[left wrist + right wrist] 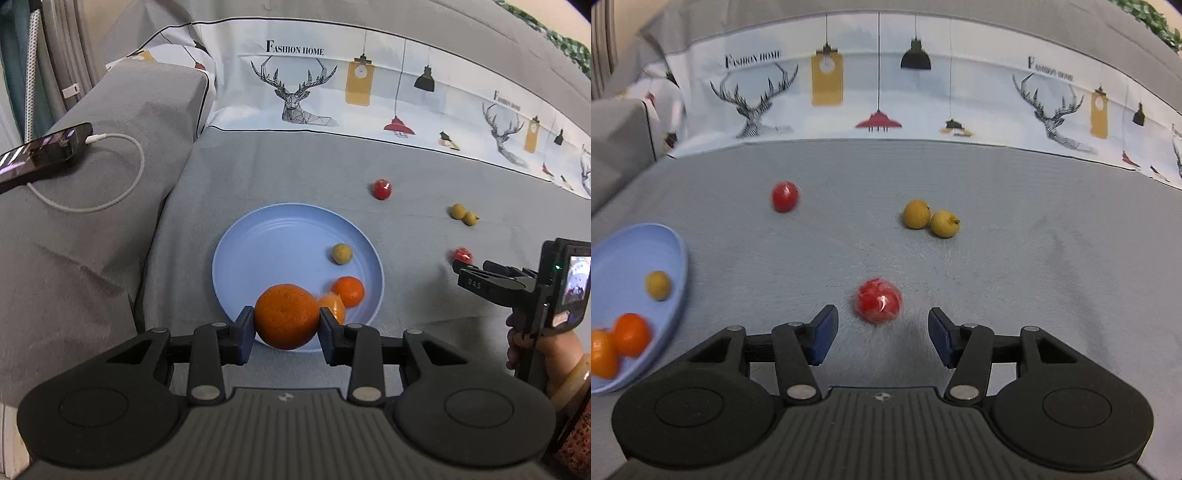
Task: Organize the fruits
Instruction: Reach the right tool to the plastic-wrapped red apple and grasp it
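My left gripper (286, 325) is shut on a large orange (286, 316), held over the near rim of the blue plate (266, 240). On the plate lie two small oranges (349, 291) and a yellow-green fruit (341, 253). My right gripper (882, 332) stands open just short of a red fruit (878, 301), which lies on the grey cloth ahead of the pads, not between them. A second red fruit (784, 196) and a pair of yellow fruits (931, 219) lie farther back. The plate (677, 258) shows at the left of the right wrist view.
A grey sofa arm on the left carries a phone (44, 153) with a white cable (110, 177). A printed deer-and-lamp cloth (314, 85) covers the backrest behind the seat. A person's hand (532, 347) holds the right gripper (461, 267) at the right edge.
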The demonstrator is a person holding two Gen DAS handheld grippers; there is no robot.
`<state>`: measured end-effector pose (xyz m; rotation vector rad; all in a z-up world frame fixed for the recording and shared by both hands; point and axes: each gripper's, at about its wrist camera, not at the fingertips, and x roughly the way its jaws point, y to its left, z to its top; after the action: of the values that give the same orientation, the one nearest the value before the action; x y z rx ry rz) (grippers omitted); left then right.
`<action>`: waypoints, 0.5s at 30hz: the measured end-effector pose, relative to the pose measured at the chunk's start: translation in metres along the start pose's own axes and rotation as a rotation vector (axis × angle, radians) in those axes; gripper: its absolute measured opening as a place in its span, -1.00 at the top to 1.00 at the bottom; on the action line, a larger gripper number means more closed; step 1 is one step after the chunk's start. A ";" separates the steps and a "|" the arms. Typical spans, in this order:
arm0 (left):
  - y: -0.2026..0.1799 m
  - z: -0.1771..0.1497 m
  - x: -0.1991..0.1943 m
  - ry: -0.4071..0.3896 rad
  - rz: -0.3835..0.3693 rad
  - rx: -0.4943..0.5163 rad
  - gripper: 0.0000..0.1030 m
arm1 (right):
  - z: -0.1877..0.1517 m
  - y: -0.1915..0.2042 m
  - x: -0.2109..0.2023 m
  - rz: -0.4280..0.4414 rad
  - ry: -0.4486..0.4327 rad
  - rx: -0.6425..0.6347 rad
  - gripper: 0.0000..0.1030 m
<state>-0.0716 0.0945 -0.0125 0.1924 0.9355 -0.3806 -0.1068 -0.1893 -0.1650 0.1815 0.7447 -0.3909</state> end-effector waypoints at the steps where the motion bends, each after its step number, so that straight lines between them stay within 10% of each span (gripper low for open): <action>1: -0.001 0.003 0.003 0.002 0.003 0.001 0.22 | 0.001 0.000 0.008 -0.002 0.002 -0.004 -0.09; 4: -0.001 0.009 0.009 0.005 0.009 -0.002 0.22 | 0.003 0.000 0.026 -0.008 0.013 -0.002 -0.09; 7: -0.002 0.014 0.013 0.006 0.013 -0.004 0.22 | 0.004 0.001 0.027 0.004 -0.013 -0.029 0.40; 15: -0.001 0.016 0.007 -0.016 -0.005 -0.019 0.22 | 0.016 0.019 -0.038 0.087 -0.096 -0.029 0.40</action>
<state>-0.0570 0.0868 -0.0086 0.1697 0.9233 -0.3774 -0.1151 -0.1657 -0.1268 0.1661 0.6454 -0.3034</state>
